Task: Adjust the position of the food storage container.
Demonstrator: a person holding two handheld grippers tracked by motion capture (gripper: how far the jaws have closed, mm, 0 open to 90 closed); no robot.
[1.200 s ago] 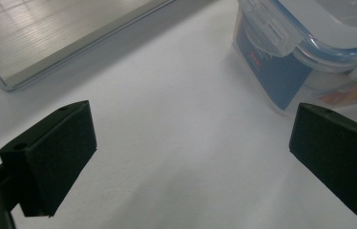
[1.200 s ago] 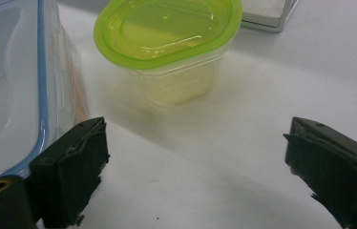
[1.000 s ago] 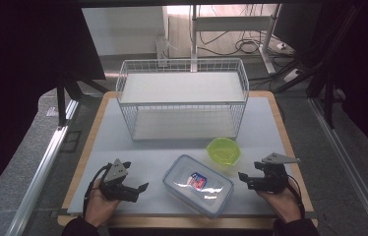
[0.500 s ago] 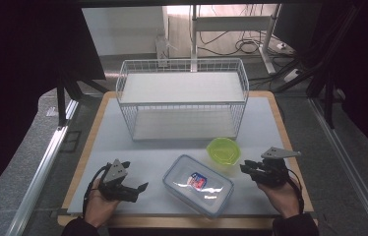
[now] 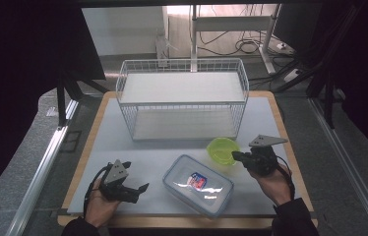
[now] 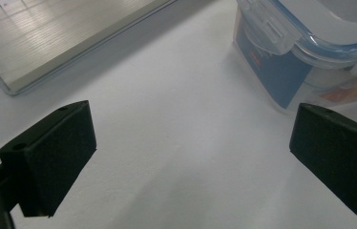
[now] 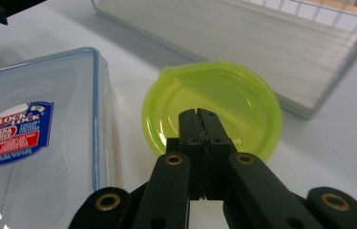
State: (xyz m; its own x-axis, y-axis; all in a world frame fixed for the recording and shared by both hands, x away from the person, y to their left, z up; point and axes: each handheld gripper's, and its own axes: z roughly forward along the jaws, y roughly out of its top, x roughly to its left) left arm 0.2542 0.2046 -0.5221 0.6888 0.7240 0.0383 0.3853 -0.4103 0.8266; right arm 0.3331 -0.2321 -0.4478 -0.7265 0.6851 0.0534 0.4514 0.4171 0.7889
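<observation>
My right claw (image 7: pixel 200 119) is pinched shut, empty, over the green bowl (image 7: pixel 212 107), the left claw (image 6: pixel 191 157) wide; pressing down, I'd risk flipping that light bowl against the container (image 5: pixel 198 184).

My left claw (image 5: pixel 140 189) sits low with its jaws spread wide; my right claw (image 5: pixel 235 156) has its jaws pressed together, empty.

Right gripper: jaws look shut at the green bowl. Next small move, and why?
Probably open the right gripper before going lower. Its jaws are pressed together over the translucent lime-green plastic bowl, holding nothing, so they cannot take the rim as they stand. The left gripper sits open beside the clear lidded plastic food container.
</observation>
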